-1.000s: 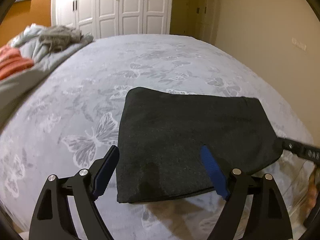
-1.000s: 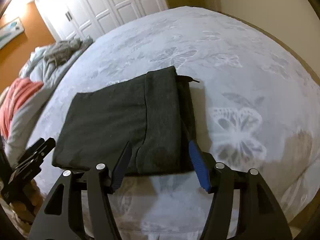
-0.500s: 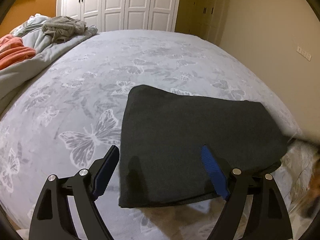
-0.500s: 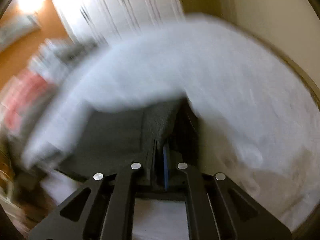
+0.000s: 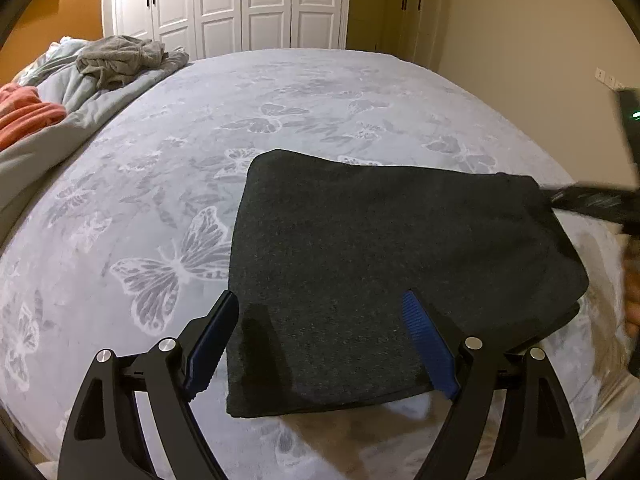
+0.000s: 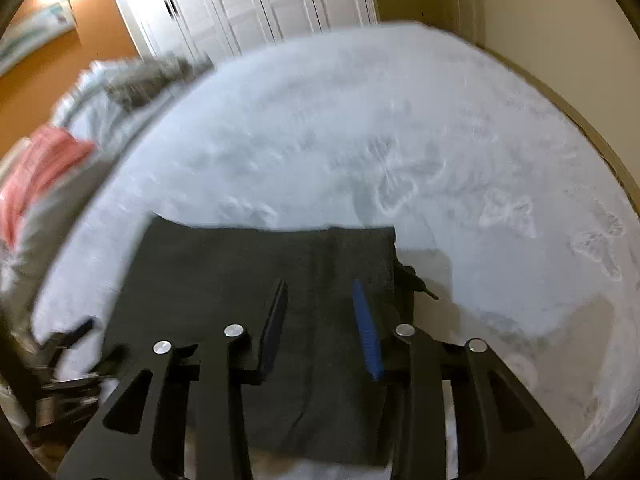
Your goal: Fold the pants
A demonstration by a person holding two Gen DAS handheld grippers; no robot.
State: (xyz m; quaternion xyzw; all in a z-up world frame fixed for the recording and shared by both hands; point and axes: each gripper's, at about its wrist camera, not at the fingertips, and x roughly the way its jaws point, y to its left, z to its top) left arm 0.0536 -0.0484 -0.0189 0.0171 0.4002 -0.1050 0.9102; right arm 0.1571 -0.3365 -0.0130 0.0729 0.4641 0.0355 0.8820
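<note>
The dark grey pants (image 5: 384, 264) lie folded into a flat rectangle on the bed, near its front edge. In the right wrist view the pants (image 6: 224, 280) fill the lower middle, with a drawstring end poking out at their right side. My left gripper (image 5: 320, 340) is open and empty, its fingers over the pants' near left part. My right gripper (image 6: 320, 320) is open and empty above the pants' right half. The right gripper also shows blurred at the pants' far right corner in the left wrist view (image 5: 592, 204).
The bed (image 5: 280, 112) has a pale grey butterfly-print cover. A heap of grey clothing (image 5: 120, 60) and a coral blanket (image 5: 24, 112) lie at the far left. White wardrobe doors (image 5: 248, 4) stand behind, and a beige wall (image 5: 520, 32) runs close on the right.
My right gripper was shut on the pants' right edge half a second ago and is now open above them. The left gripper has stayed open and drawn back slightly.
</note>
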